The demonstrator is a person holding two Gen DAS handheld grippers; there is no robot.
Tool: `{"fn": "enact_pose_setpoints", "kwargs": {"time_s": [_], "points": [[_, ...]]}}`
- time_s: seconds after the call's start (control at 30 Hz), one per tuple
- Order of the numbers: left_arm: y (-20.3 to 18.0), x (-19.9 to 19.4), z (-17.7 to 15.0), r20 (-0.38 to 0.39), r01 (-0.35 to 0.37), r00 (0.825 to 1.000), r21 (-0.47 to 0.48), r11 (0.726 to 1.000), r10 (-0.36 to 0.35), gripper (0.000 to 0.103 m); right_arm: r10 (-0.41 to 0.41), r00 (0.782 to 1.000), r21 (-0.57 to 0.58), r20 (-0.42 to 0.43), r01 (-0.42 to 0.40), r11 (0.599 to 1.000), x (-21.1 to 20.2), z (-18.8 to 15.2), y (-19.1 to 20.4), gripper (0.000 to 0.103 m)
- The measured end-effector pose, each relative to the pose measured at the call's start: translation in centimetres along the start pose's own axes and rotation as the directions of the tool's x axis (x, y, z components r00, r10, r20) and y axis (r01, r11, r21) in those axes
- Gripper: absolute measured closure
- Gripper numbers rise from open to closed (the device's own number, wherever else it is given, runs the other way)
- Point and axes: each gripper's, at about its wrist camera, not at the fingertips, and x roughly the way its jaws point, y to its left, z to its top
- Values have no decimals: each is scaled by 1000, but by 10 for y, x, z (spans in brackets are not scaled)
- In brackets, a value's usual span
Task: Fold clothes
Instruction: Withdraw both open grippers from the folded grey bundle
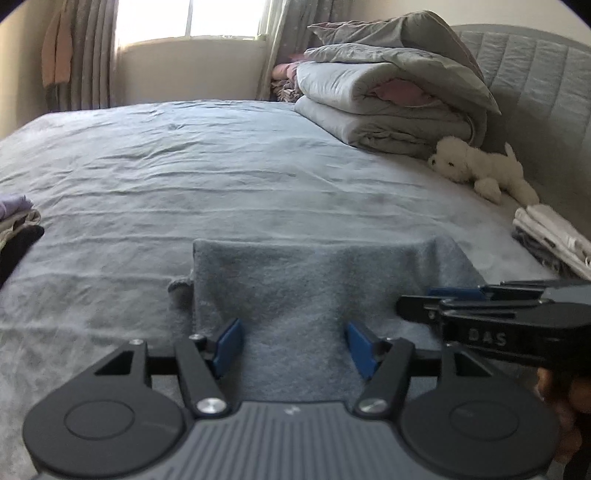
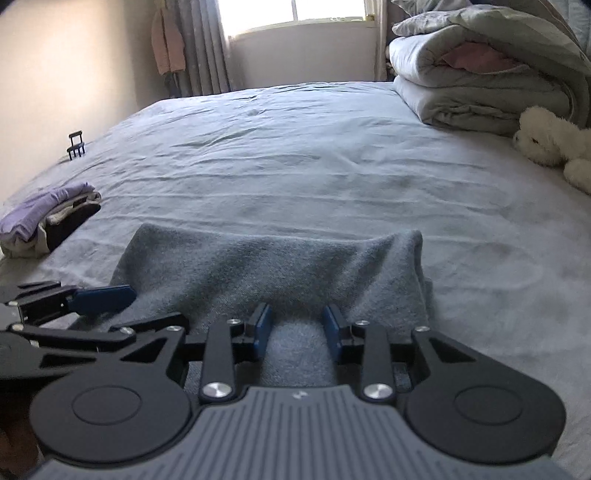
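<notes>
Illumination is daylight only, entering through the window [image 1: 221, 18] at the far side of the room; the glass is overexposed to plain white in both views. The bed sheet [image 1: 221, 166] is evenly lit, with soft, shallow shadows along its creases. Fisheye distortion bends straight edges near the borders, and the corners vignette to black. Overall sharpness is slightly soft.

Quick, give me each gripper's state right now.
Left gripper: open over the grey folded garment, holding nothing.
Right gripper: partly open over that garment's near edge; grip cannot be told.
</notes>
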Motion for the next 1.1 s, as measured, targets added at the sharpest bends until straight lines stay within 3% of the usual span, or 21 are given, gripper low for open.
{"fn": "enact_pose_setpoints", "kwargs": {"time_s": [0.1,0.3,0.4,0.57,0.63,0.83,0.97,1.1], "points": [[12,-4,4,-6,16,1000,-47,999,-16,38,13,1000,24,3,-13,1000,-6,4,-7,69],[37,0,7,-40,-114,993,-101,988,110,38,-8,999,123,-34,13,992,-13,9,-37,68],[56,0,9,-58,-98,994,-187,977,89,38,0,999,143,-35,5,990,-18,11,-39,68],[61,-9,11,-42,-128,992,-181,975,122,40,-37,999,137,15,34,990,-37,17,-43,60],[59,-15,12,-31,-111,994,-189,976,106,40,-37,999,141,25,34,989,-45,18,-47,59],[24,-42,12,38,34,999,-83,996,-31,35,-21,1000,137,-5,22,990,-62,10,-54,59],[-1,-42,2,19,84,996,-2,996,-84,35,5,1000,90,-28,-3,996,-70,4,-50,59],[-7,-24,-13,-64,68,996,-14,998,-69,35,38,996,56,-77,-34,998,-59,-2,-41,59]]}}
